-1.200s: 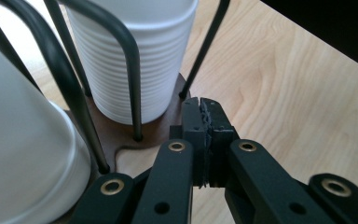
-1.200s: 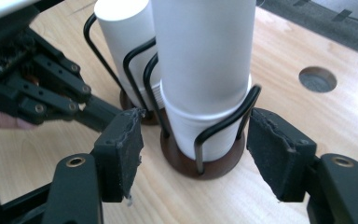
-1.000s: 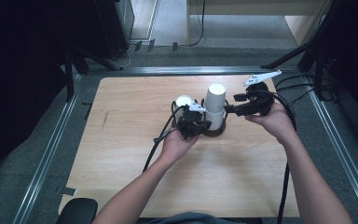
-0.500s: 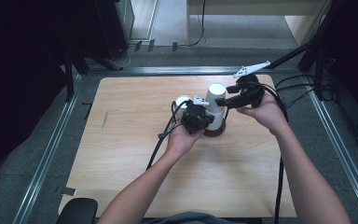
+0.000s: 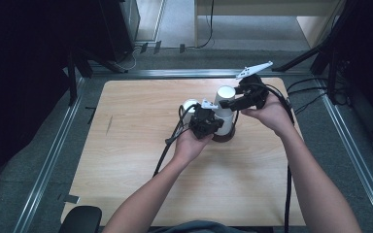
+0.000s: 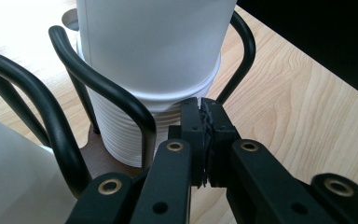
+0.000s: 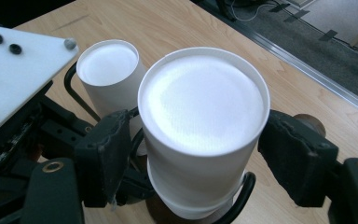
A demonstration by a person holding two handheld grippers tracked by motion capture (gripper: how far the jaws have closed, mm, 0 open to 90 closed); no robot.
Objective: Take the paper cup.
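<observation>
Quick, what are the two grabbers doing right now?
Left gripper: shut, nothing held, beside the cup stack.
Right gripper: open, jaws just widened around the top cup, pads off it.

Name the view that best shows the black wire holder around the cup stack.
The left gripper view: the wire holder loops around the ribbed cup stack close up. The right gripper view shows one loop; the high view hides it behind the grippers.
</observation>
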